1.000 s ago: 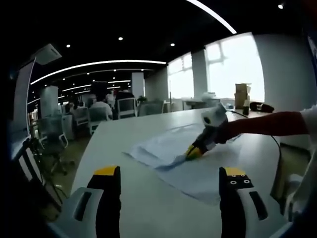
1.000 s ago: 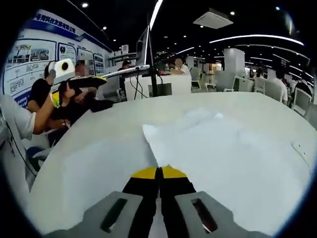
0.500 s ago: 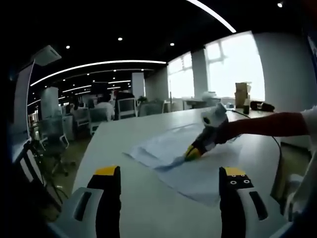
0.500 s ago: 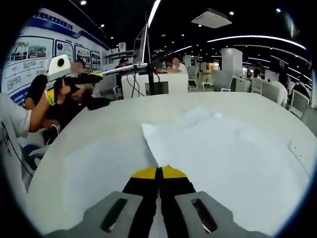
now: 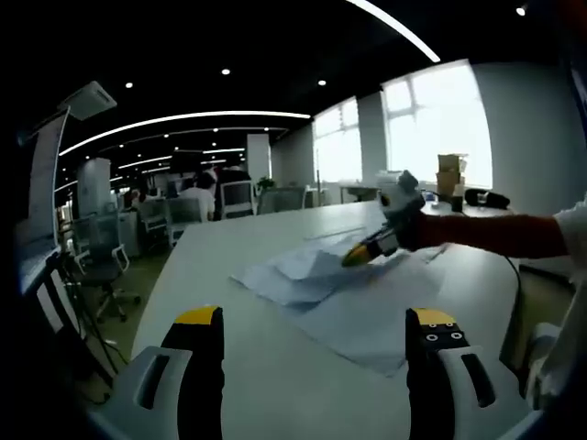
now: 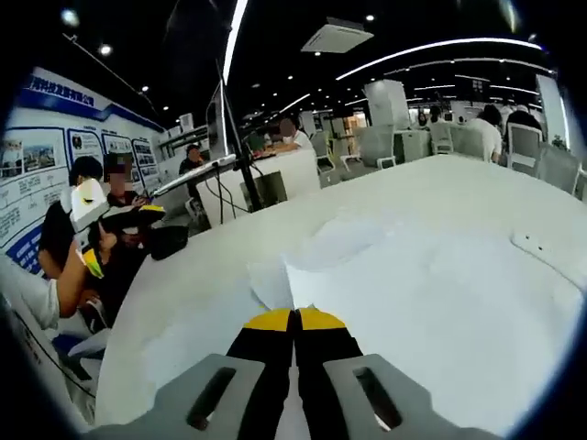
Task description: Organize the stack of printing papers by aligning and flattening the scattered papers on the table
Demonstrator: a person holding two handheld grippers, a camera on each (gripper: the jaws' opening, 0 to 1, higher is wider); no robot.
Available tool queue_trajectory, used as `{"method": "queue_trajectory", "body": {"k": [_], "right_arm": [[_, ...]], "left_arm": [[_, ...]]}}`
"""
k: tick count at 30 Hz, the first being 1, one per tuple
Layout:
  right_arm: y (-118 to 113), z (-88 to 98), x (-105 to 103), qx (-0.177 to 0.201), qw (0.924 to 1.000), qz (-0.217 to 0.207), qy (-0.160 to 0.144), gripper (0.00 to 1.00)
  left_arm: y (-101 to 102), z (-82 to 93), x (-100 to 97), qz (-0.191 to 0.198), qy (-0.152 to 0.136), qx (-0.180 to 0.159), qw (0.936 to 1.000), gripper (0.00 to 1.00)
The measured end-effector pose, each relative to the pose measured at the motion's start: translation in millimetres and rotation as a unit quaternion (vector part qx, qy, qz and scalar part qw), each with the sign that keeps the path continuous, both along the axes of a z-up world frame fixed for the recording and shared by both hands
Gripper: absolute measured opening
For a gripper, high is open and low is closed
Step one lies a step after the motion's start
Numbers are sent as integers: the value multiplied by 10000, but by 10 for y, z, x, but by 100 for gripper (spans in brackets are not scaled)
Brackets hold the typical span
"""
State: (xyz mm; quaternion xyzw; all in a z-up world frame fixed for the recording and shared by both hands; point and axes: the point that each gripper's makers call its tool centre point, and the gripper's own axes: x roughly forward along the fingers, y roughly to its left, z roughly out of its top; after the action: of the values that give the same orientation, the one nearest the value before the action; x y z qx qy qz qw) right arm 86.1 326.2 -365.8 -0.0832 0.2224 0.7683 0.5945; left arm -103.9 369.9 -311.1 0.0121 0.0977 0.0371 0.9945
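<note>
While office chairs [image 5: 101,252] and seated people ring the white table [image 5: 275,367], loose white printing sheets [image 5: 339,293] lie scattered mid-table. Right gripper [image 6: 294,318], jaws pressed together, pinches a sheet edge; left gripper [image 5: 315,321], jaws spread, hovers short of them.

The wall posters [image 6: 41,174] carry print too blurred to read; no other text is legible.
</note>
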Motion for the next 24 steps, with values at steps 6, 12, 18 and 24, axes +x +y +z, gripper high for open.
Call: {"method": "queue_trajectory", "body": {"k": [6,12,18,24], "right_arm": [[-79,354,241,73,9972,-293,687,0],[-129,562,327,148,9975,-116,682,0],[-139,784,286,144,9995,35,283,0],[-272,1057,297,573,9979,142,264,0]], "left_arm": [[19,-18,-47,113,46,10,9999,84],[69,20,12,191,74,36,9998,84],[58,59,141,210,52,17,9998,84],[47,54,254,198,-16,-8,9998,84]]}}
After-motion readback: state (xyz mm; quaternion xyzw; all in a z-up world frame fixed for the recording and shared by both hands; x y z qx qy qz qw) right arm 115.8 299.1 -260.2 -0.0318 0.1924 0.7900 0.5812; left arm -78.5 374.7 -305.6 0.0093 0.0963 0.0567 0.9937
